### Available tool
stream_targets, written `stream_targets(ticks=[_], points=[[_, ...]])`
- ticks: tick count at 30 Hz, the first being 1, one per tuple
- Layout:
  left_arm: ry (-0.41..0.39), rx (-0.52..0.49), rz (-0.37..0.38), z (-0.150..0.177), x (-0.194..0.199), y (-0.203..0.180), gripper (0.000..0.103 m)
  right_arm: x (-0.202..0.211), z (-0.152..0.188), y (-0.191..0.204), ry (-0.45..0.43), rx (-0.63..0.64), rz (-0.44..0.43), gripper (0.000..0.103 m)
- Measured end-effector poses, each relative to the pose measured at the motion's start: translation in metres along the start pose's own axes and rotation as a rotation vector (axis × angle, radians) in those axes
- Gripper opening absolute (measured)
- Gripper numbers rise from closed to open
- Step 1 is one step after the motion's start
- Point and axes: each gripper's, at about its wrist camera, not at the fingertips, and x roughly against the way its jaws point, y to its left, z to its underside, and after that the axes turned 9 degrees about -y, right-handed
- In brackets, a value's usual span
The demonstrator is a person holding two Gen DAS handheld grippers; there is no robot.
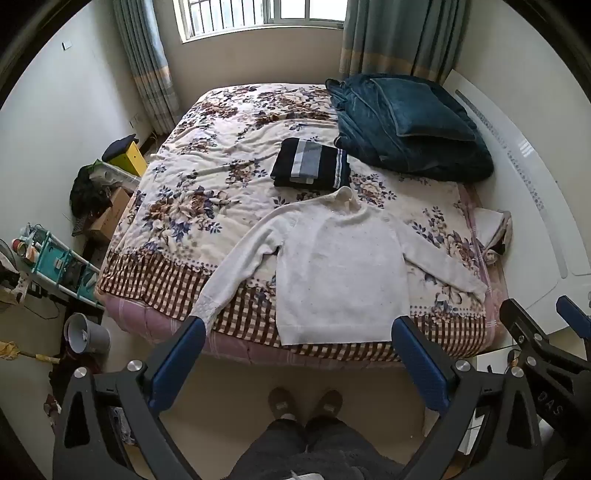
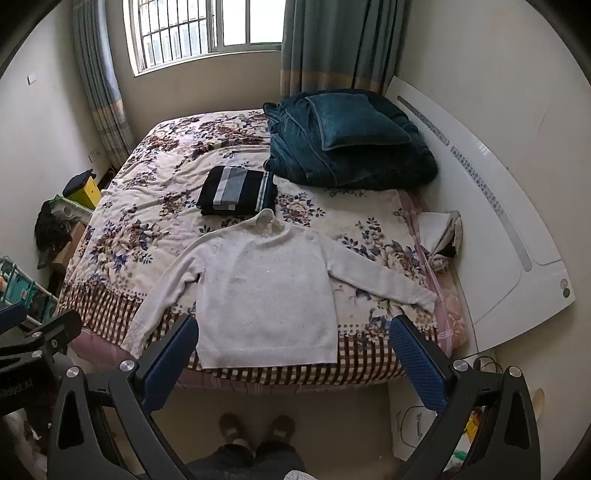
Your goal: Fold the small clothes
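Both tools, left tool (image 1: 298,334) and right tool (image 2: 294,332), hang side by side, jaws spread wide, gripping nothing.

Home bedroom: double bed with a floral-and-check quilted bedspread (image 1: 207,206), folded teal plush blanket (image 1: 413,125), barred window (image 2: 192,33) with blue-green striped curtains (image 1: 147,66), white headboard panel (image 2: 491,229) against the wall, cluttered teal storage rack (image 1: 55,262) and cardboard boxes (image 1: 110,218) beside the bed.
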Motion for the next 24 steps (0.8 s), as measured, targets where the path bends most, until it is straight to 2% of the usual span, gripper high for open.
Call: stream_targets(ticks=[17,19,24], points=[[-0.002,0.004,-0.006,0.001,0.002,-0.002,0.103,0.000,-0.006,-0.003,0.002,0.003,0.005,0.103],[0.000,-0.003,-0.003,-0.011,-0.002,-0.004,0.103,0.000,-0.007,-0.003,0.002,0.003,0.005,0.103],[-0.001,-0.003,0.003,-0.017,0.000,0.000,0.103,0.002,-0.007,-0.003,0.002,0.005,0.007,0.103]])
